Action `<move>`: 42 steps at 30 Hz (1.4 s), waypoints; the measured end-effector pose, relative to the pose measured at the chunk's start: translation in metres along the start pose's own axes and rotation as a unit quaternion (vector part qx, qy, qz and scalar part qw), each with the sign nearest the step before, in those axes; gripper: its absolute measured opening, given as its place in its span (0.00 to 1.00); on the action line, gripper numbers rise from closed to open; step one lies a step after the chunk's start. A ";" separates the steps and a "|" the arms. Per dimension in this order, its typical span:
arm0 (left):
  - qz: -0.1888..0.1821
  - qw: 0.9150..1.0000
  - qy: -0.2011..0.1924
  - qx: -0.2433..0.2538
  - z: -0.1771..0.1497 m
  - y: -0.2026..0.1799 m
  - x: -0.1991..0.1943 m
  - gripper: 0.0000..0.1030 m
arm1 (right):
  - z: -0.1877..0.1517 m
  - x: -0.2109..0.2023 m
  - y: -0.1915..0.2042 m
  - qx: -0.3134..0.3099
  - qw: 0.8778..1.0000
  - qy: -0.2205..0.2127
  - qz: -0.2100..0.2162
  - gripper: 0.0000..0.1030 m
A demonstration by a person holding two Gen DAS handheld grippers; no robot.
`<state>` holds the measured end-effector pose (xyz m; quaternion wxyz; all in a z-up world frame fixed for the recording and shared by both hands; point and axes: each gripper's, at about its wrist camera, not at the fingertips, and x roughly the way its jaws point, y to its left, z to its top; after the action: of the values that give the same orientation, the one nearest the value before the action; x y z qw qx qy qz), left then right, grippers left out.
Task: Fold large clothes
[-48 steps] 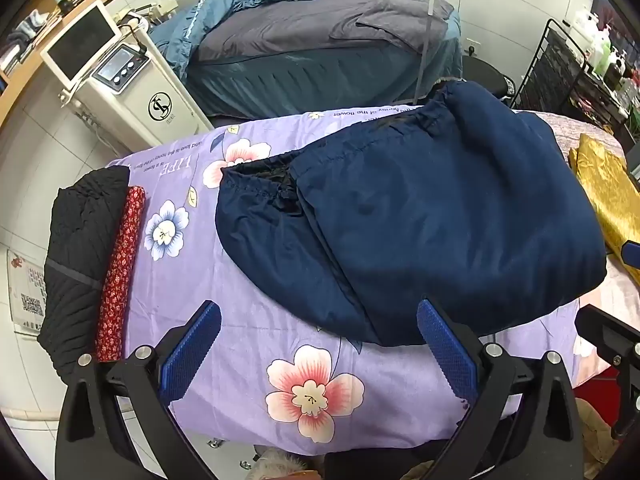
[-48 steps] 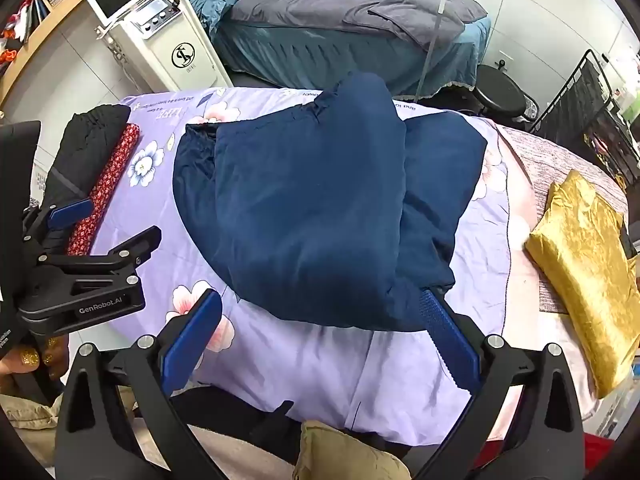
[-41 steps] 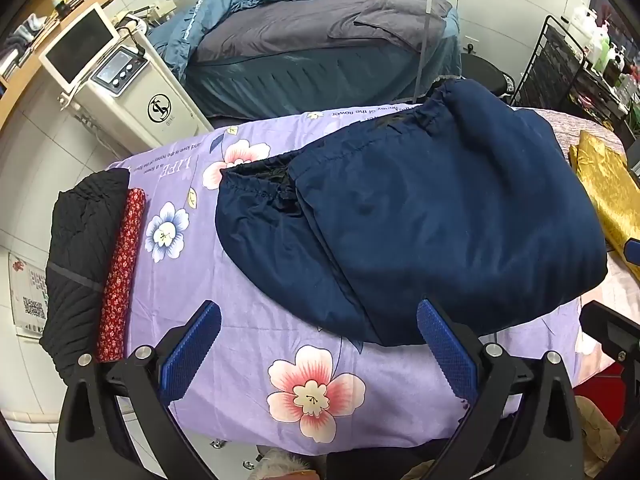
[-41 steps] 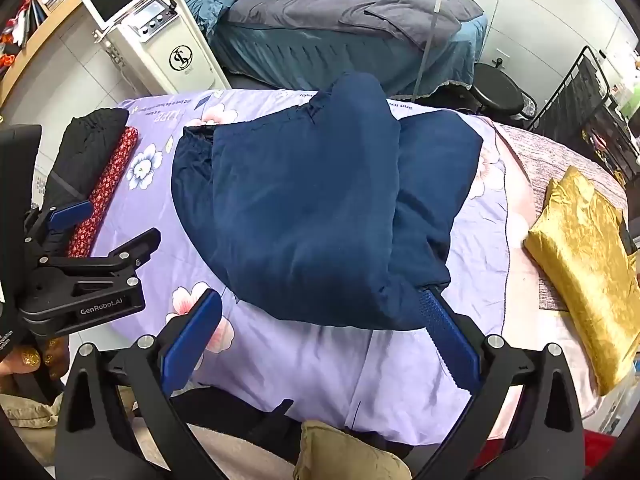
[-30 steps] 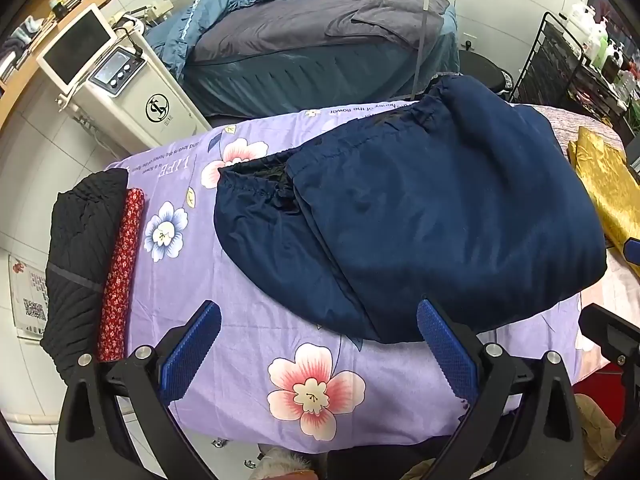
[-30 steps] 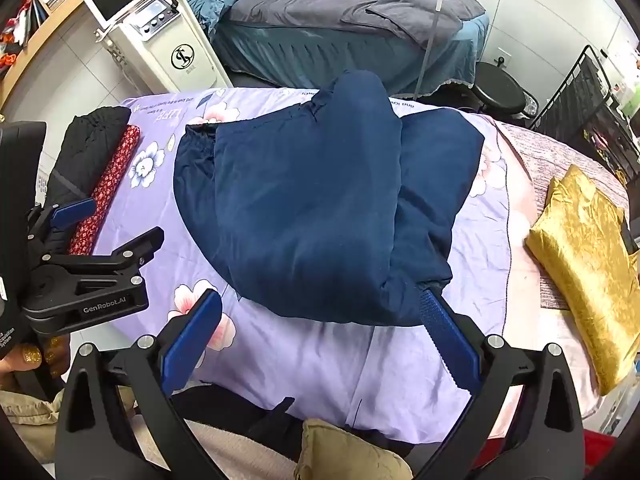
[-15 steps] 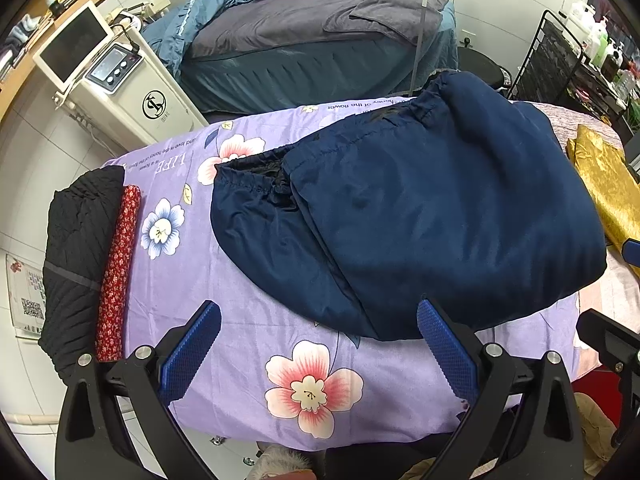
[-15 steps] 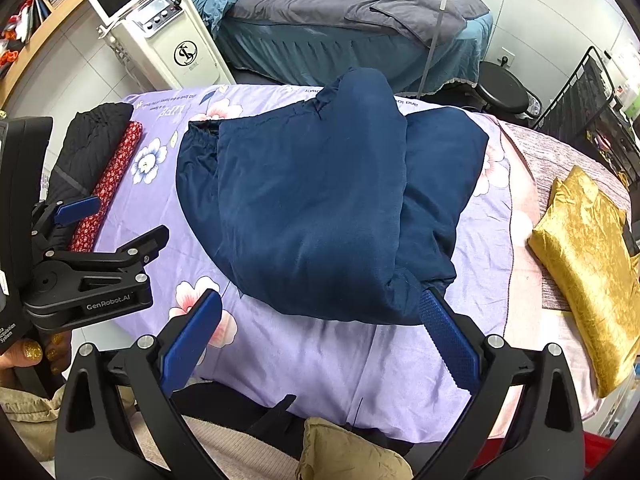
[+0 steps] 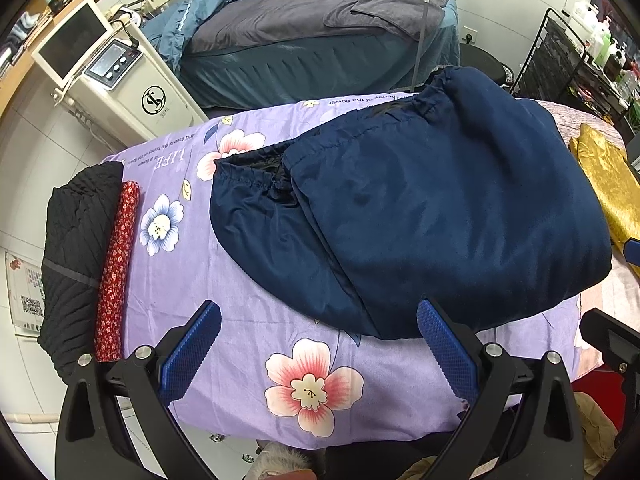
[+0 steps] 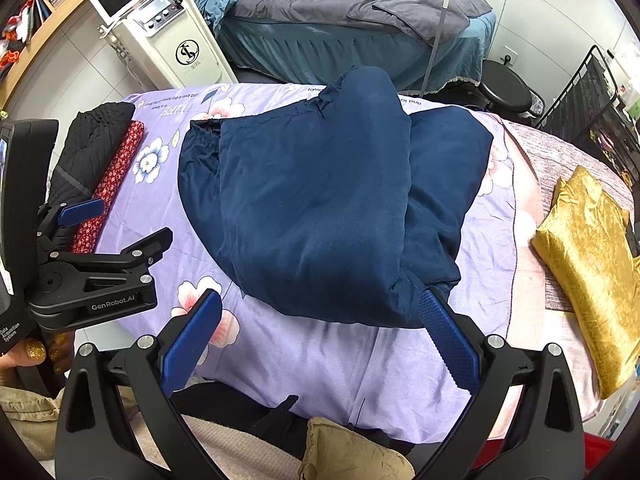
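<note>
Purple floral sheet (image 9: 248, 312) over the table; navy garment (image 9: 440, 216), black and red bundles (image 9: 80, 240), gold cloth (image 9: 612, 184)

We read "GenRobot.AI" on the left gripper (image 10: 116, 220)'s black body, "LIFE" upside down on the purple floral sheet (image 9: 208, 280), and a circled monogram on the white machine (image 9: 154, 99).

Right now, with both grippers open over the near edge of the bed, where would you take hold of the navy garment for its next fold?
Probably the near right corner of the navy garment, where the folded layers bunch into a thick lip beside the right gripper. Come from the near side, low along the floral sheet, one finger sliding under. The left gripper could take the near hem the same way.
</note>
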<state>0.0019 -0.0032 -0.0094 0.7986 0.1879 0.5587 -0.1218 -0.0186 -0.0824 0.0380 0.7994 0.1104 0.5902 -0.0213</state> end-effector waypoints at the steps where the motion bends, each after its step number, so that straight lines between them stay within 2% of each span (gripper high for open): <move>1: 0.000 1.000 -0.001 0.000 0.000 0.000 0.000 0.94 | 0.000 0.000 -0.001 0.001 1.000 0.000 0.000 0.95; 42: 0.003 1.000 0.002 -0.009 -0.005 0.003 0.001 0.94 | -0.005 -0.006 -0.002 0.004 1.000 -0.009 0.000 0.95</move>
<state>-0.0009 0.0021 -0.0113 0.7996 0.1825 0.5605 -0.1145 -0.0250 -0.0835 0.0419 0.8045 0.1130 0.5826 -0.0250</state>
